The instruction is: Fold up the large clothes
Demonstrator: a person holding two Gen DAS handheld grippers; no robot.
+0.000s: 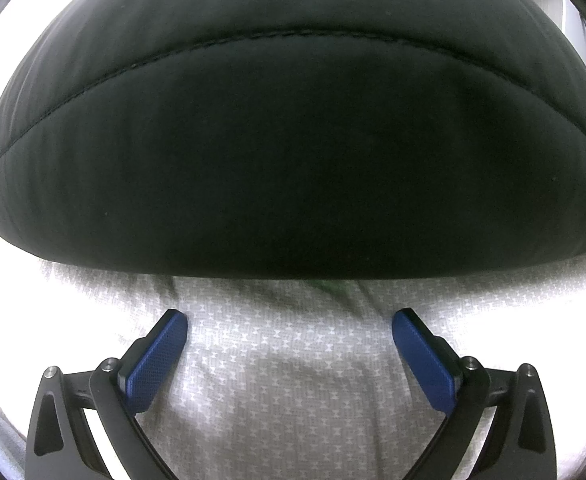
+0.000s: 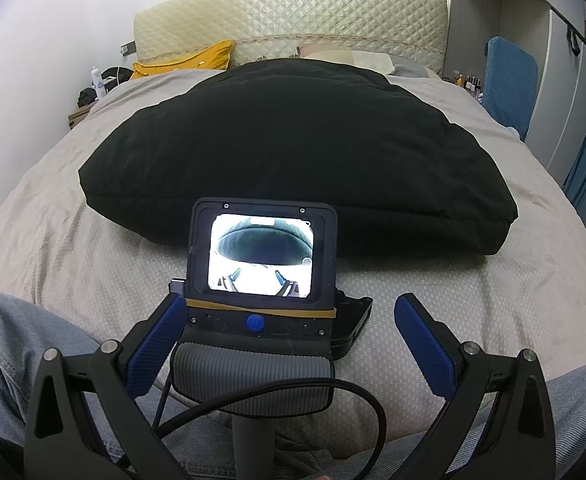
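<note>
Spread over the patterned bedsheet (image 2: 73, 248), ahead of both sets of fingers: black padded garment (image 2: 293, 140), folded into a puffy slab, long axis running left to right, near edge facing the fingertips. Left gripper (image 1: 289, 320) splayed wide, empty, just short of that edge. Right gripper (image 2: 289, 306) likewise wide, holding nothing, behind the left.

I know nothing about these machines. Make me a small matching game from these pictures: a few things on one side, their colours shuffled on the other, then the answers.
Things:
1. padded garment
2. cushion
3. claw pads
4. headboard

Colours:
A. cream
B. blue
C. black
D. yellow

Pairs: 1-C, 2-D, 3-B, 4-A
</note>
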